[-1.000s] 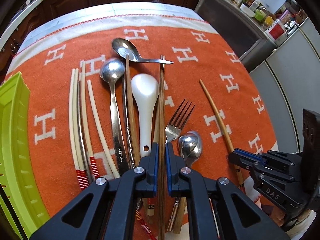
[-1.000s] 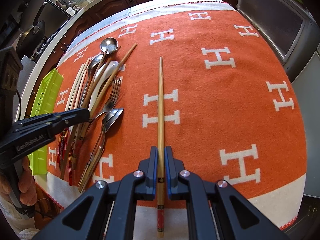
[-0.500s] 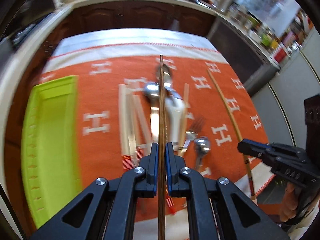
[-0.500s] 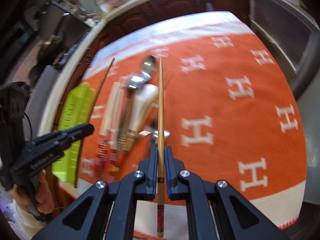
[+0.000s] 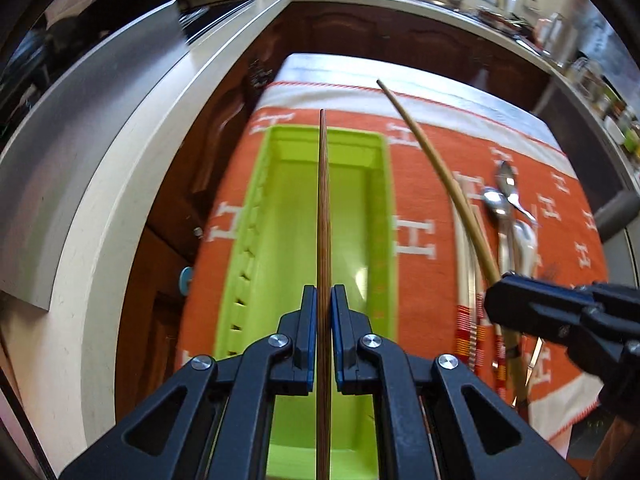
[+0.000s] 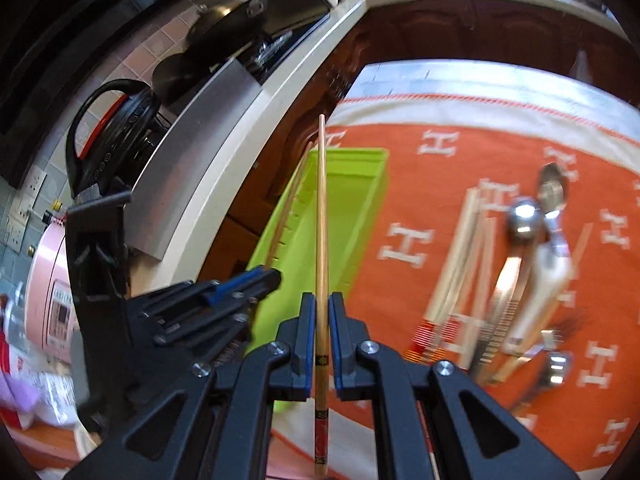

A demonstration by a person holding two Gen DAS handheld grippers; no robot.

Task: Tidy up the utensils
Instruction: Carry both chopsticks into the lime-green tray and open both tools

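My left gripper (image 5: 324, 292) is shut on a dark brown chopstick (image 5: 324, 200), which hangs lengthwise over the lime green tray (image 5: 384, 220). My right gripper (image 6: 321, 300) is shut on a lighter bamboo chopstick (image 6: 321, 208) with a red patterned end, held above the tray's (image 6: 360, 200) near side. In the left wrist view the right gripper (image 5: 496, 300) sits to the right with its pale chopstick (image 5: 432, 152) arching over the cloth. The left gripper (image 6: 272, 276) shows at the left of the right wrist view. Cream chopsticks (image 6: 460, 260), steel spoons (image 6: 524, 216), a white spoon (image 6: 540, 292) and a fork (image 6: 560, 332) lie on the cloth, blurred.
An orange cloth with white H marks (image 5: 420, 200) covers the table. A white counter edge (image 5: 120, 200) and dark wooden cabinets (image 5: 380, 36) run close past the tray's far side. A black appliance with a handle (image 6: 112, 132) and a pink appliance (image 6: 44, 280) stand on the counter.
Both grippers have swung left with their chopsticks, away from the utensil pile to above the green tray. The right one's chopstick has come up off the cloth.
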